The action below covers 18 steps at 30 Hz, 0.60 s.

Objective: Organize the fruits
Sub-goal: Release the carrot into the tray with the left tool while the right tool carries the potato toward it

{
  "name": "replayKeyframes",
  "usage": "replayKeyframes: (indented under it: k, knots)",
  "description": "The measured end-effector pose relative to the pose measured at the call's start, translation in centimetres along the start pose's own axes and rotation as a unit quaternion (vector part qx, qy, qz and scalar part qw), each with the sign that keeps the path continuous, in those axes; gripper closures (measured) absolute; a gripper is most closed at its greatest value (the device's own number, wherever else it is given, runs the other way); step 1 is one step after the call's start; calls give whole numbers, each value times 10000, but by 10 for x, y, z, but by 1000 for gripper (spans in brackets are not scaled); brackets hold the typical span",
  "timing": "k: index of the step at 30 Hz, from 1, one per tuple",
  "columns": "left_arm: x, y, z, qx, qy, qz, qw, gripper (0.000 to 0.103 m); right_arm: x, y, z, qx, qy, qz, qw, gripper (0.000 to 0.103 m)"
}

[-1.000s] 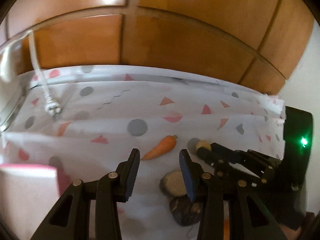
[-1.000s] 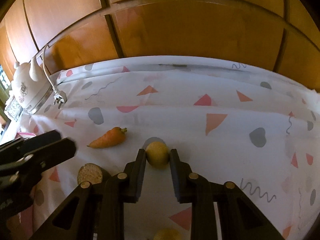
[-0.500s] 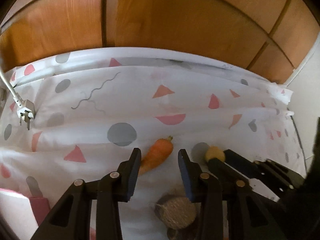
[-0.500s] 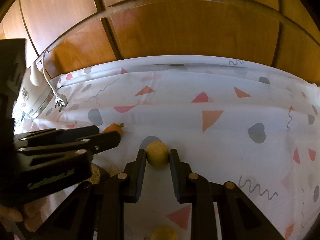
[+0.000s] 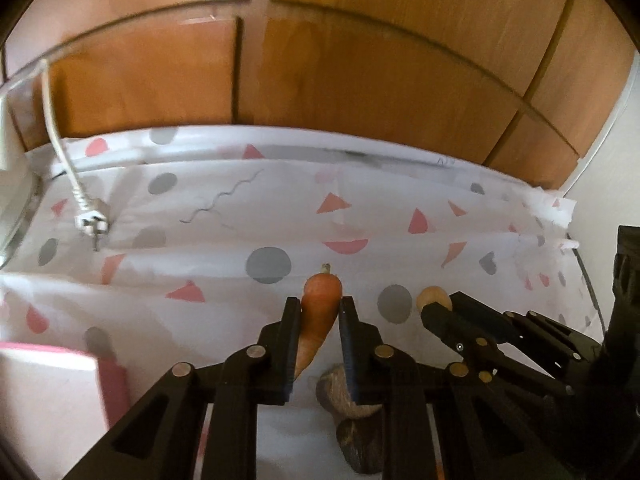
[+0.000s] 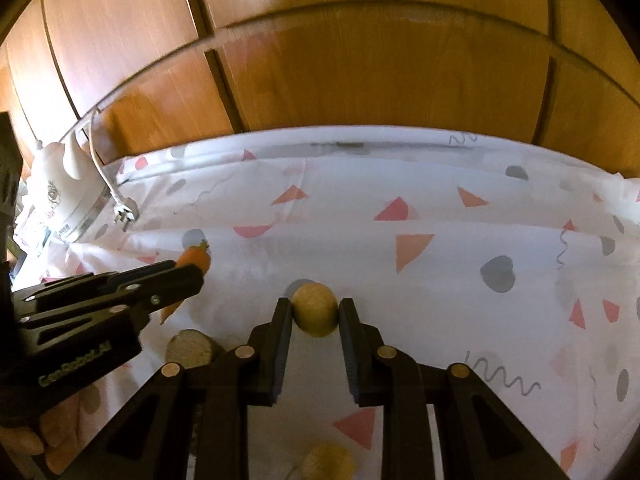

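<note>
Patterned cloth (image 5: 224, 280) covers the worktop before wooden panels, where the left tongs (image 5: 319, 316) clamp a carrot (image 5: 320, 304) and the right tongs (image 6: 314, 316) grip what looks like a yellowish round fruit (image 6: 314, 310).

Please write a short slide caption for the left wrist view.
Left tool shut on a carrot above the patterned cloth, right tool holding a small yellow fruit beside it.

Each wrist view close, angled down along its own fingers at the cloth (image 5: 224, 288), wood panels (image 6: 360, 80) beyond, carrot (image 5: 320, 312) and plug (image 6: 126, 212) in both
</note>
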State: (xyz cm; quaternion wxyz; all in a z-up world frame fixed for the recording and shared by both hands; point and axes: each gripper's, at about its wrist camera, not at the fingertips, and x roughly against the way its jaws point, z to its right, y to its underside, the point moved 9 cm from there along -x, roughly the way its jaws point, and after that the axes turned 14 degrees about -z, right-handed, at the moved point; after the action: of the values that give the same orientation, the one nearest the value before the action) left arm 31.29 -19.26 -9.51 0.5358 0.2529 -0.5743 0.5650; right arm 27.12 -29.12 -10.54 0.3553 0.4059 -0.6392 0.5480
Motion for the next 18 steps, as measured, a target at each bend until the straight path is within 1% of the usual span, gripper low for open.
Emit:
replayKeyframes:
  k: [9,13,16,18]
  knots:
    - [54,21,2,92,-175,329,9993,84,39,7,-20,124,-91,326,9994,79]
    - [79,38,-3,103,-269,466,9985,84,54,16,-34,257,-160,418,9987,79]
    - [96,57,-9,91,-393,575,9975,83,63,26,-47,358,-201,443,9982,79]
    - [102,70,-17,159,-398,595,9973,83,70,33,-55,425,-241,454,9978,79]
